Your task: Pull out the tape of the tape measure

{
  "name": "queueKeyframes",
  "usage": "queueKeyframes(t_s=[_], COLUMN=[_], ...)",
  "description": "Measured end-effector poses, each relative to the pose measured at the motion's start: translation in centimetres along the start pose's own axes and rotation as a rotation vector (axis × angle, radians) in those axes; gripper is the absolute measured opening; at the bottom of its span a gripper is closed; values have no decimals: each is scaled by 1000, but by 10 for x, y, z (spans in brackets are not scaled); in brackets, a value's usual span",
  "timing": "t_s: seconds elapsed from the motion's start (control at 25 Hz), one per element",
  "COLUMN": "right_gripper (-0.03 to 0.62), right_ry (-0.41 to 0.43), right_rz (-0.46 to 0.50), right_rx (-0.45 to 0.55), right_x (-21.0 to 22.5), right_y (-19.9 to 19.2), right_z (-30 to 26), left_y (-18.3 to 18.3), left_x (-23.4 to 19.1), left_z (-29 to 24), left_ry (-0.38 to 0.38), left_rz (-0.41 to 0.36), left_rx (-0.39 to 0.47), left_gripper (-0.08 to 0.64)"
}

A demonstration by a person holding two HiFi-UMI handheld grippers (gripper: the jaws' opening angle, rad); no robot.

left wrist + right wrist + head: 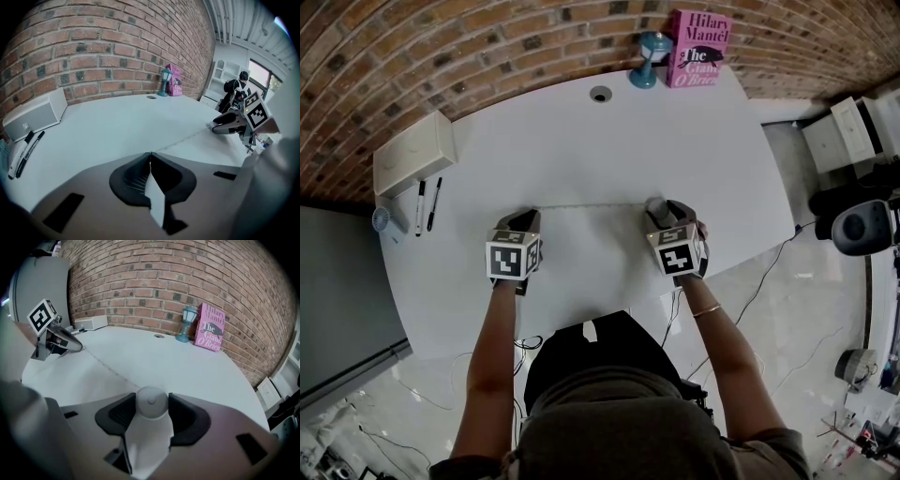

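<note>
– While the white surface filled most of the head view, where was the tape measure on it?

– Its round, pale case sat at about four o'clock from the surface's middle. The right tool was grasping it, jaws set wide with a pad against each side. The left tool was at about eight o'clock, clenched tight on the free end of the tape.

– So the tape was already out?

– A good length of it, yes. It ran as a thin, pale line from three o'clock to nine o'clock between the two tools, low over the surface. I couldn't tell whether it touched.

– How did you expect it to handle?

– The case looked light, hard and smooth, and being rounded it could have twisted or slipped in the pads. I judged the best hold was across its widest part, as it was. The tape looked thin and flexible, good only for pulling, never pushing. A spring inside would probably tug it back. The safest place to pinch it was the very end, laid flat between the pads.
</note>
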State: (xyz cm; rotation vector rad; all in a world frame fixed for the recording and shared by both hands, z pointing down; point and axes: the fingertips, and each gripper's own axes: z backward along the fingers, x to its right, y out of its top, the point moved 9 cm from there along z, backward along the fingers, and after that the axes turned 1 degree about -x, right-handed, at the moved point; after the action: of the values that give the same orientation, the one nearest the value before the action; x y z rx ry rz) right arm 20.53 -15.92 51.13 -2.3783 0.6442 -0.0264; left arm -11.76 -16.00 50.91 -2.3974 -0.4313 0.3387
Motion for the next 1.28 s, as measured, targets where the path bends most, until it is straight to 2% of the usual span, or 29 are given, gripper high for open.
queueKeyframes(t_s=[0.92,1.28], right_gripper=[241,238], right_ry=[7,-9], right_rz=[-56,-122], right_rx=[33,70], right_x=[5,6], right_y=[-5,-7], right_z=[1,13], left_y=[-2,-3], left_x=[0,-3], left_z=[-4,2], left_ry=[-19,-13], left_rz=[31,33], left_rx=[-14,-3], left_gripper=[29,29])
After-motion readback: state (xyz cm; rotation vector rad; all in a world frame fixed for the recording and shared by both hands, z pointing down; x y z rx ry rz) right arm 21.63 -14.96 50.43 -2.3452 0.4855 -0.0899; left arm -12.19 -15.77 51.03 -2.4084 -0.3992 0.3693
